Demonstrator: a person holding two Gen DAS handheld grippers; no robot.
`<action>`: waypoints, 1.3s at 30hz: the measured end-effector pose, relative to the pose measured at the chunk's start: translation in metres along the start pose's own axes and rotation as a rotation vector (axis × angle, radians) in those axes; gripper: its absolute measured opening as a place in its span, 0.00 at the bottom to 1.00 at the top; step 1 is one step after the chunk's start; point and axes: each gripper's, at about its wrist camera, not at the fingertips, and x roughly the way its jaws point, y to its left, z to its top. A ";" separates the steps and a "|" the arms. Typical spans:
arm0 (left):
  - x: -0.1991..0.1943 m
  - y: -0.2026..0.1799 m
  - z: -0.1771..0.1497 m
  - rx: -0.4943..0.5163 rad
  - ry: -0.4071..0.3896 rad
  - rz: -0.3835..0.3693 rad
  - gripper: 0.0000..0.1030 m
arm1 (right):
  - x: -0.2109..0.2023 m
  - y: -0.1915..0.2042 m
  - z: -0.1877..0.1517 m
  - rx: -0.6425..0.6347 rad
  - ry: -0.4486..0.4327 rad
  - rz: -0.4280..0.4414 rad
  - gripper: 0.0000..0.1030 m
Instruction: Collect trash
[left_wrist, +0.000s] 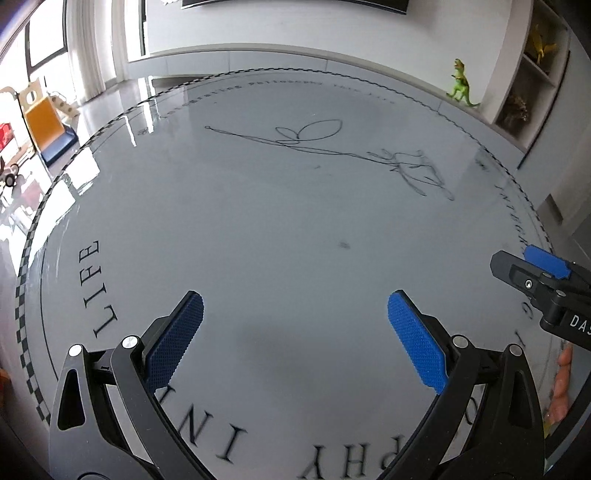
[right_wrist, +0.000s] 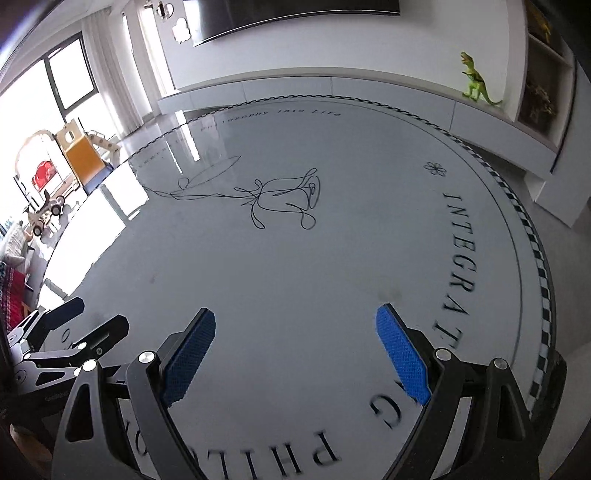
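Grippers: two. Left gripper (left_wrist: 295, 314) over the near part of the round mat, jaws spread wide, nothing between the blue pads (left_wrist: 413, 336). Right gripper (right_wrist: 295, 328) likewise spread wide, nothing held.
Cross-views: right gripper (left_wrist: 543, 273) shows at the right edge of the left wrist view; how far apart its fingers are cannot be told from there. Left gripper (right_wrist: 70, 328) shows at the lower left of the right wrist view, fingers apart.
Round mat (left_wrist: 258, 229): one, glossy grey, checkered border, printed lettering around the rim ("LIFE", "INTEGRAT…", "PHIL…" readable).
Line drawing (right_wrist: 284, 199): one, a thin black flower sketch near mat centre.
Marks: one small dark speck (left_wrist: 344, 245) on the mat; too small to identify.
Trash: no piece can be made out in either view.
Toy dinosaur (right_wrist: 476, 79): one green, upright on the long white low cabinet (right_wrist: 332, 88) beyond the mat.
Shelf unit (left_wrist: 532, 66): one, far right; a yellow figure in an upper compartment, a dark clump in a lower one.
Toy slide (left_wrist: 48, 122): one, orange, far left by the window.
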 end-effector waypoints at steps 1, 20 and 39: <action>0.002 0.001 0.001 -0.003 0.000 0.003 0.94 | 0.003 0.002 0.002 -0.005 -0.002 -0.004 0.86; 0.020 0.009 0.013 0.023 0.038 0.099 0.94 | 0.040 0.025 0.005 -0.082 0.036 -0.051 0.97; 0.019 0.010 0.014 0.023 0.038 0.099 0.94 | 0.041 0.026 0.007 -0.094 0.044 -0.061 0.97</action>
